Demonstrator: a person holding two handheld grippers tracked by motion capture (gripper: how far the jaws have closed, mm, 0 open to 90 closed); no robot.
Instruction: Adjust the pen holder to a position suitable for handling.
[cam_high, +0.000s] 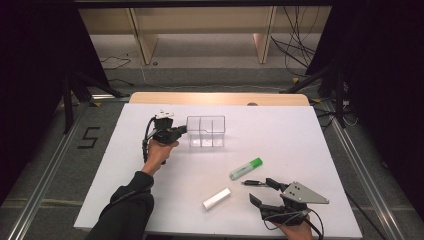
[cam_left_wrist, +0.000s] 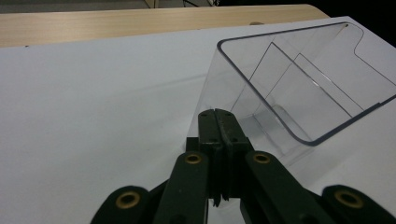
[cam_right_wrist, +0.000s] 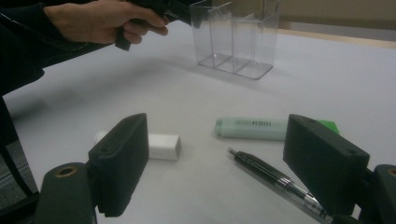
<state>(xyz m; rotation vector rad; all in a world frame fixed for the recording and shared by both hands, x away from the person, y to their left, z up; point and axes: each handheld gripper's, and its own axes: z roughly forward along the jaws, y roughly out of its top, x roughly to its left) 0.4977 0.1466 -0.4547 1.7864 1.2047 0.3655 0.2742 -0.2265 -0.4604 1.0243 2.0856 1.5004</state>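
A clear plastic organizer (cam_high: 206, 132) with three compartments stands upright and empty at the table's middle back. My left gripper (cam_high: 183, 130) is shut with nothing between its jaws, its tips right at the organizer's left wall (cam_left_wrist: 233, 88). In the left gripper view the two black jaws of my left gripper (cam_left_wrist: 217, 114) press flat together. My right gripper (cam_high: 261, 191) rests open near the front edge. In the right gripper view my right gripper (cam_right_wrist: 223, 156) frames a black pen (cam_right_wrist: 271, 175), a green highlighter (cam_right_wrist: 252, 128) and a white eraser stick (cam_right_wrist: 163, 146), all lying on the table.
The white table top (cam_high: 300, 140) ends in a wooden strip (cam_high: 220, 98) at the back. The highlighter (cam_high: 246, 168), the pen (cam_high: 252, 183) and the eraser stick (cam_high: 216, 198) lie front centre. A person's hand (cam_right_wrist: 102, 21) holds the left gripper beside the organizer (cam_right_wrist: 233, 42).
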